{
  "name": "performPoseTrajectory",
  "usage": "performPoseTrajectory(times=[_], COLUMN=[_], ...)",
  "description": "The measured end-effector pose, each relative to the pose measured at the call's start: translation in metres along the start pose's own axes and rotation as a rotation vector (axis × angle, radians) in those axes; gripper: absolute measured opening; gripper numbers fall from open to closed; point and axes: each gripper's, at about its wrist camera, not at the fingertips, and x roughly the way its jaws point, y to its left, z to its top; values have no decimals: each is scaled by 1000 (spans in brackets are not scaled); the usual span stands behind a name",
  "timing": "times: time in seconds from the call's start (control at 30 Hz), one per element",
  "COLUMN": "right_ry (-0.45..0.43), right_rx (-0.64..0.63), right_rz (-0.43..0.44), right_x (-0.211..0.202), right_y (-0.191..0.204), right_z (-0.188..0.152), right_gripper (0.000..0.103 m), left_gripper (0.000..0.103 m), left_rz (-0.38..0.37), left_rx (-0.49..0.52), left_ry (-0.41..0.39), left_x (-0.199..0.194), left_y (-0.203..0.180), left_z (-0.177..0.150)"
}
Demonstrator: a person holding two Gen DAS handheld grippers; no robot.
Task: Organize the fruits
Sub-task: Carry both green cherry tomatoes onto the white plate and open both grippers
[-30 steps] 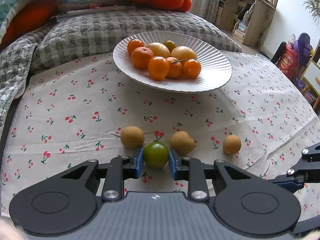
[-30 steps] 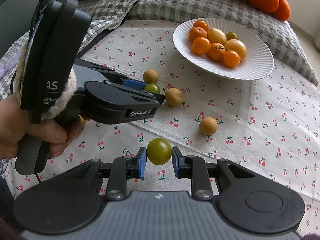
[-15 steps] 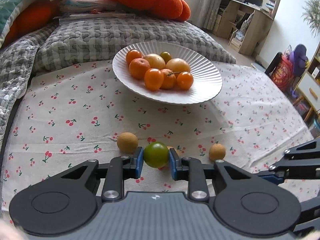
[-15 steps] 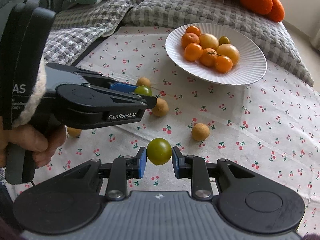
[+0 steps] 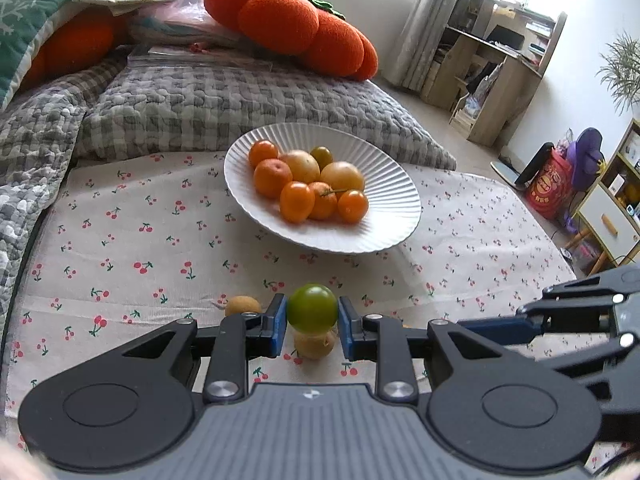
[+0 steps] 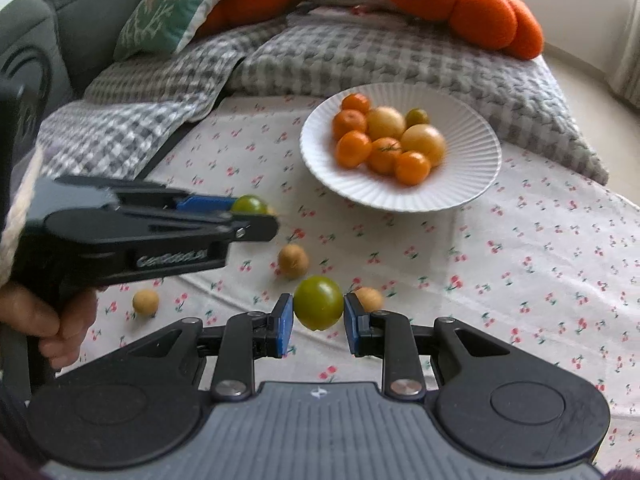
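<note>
Each gripper pinches a green tomato squarely between its blue pads, the left gripper [image 5: 312, 322] holding one green tomato [image 5: 312, 308] and the right gripper [image 6: 318, 326] the other green tomato [image 6: 318, 302], above the cherry-print cloth [image 6: 520, 264], short of the white plate [image 5: 384, 216] near its far edge.

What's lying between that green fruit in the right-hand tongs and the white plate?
Only bare cherry-print cloth, in the right wrist view; a small brown fruit sits just aside.
</note>
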Motion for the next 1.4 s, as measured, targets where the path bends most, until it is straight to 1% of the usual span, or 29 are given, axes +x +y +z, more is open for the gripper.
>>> performPoseTrajectory(times=[0.23,0.37,0.63,0.73,0.9,1.0,1.17,1.33,1.4], right_ry=[-35,-48,-82,-106,-125,-117,-116,-110,-108], right_rx=[37,66,123,144,199,241,307,315,314], right_rz=[-24,-18,-24,-25,-19,22,54,48,42], right_x=[-8,-9,-9,-7,-1,4,13,26,32], right_y=[-20,-30,-54,-68,-89,-99,-115,-122,-125], right_z=[10,17,35,45,57,61,69,77,80], right_gripper=[24,24,24,24,24,24,24,24,24], left_gripper=[20,20,20,20,20,20,20,20,20], left_rz=[2,-2,12,7,13,19,34,35,49], left_rx=[-5,-11,-10,-4,24,43,87,91,132], left_ry=[-11,-20,-22,-19,-36,-46,-42,-37,-36], left_x=[-1,-1,5,7,10,15,30,46,54], left_y=[-3,-6,-10,-13,-16,-19,-25,-26,-32], left_z=[7,12,25,30,45,54,64,76,77])
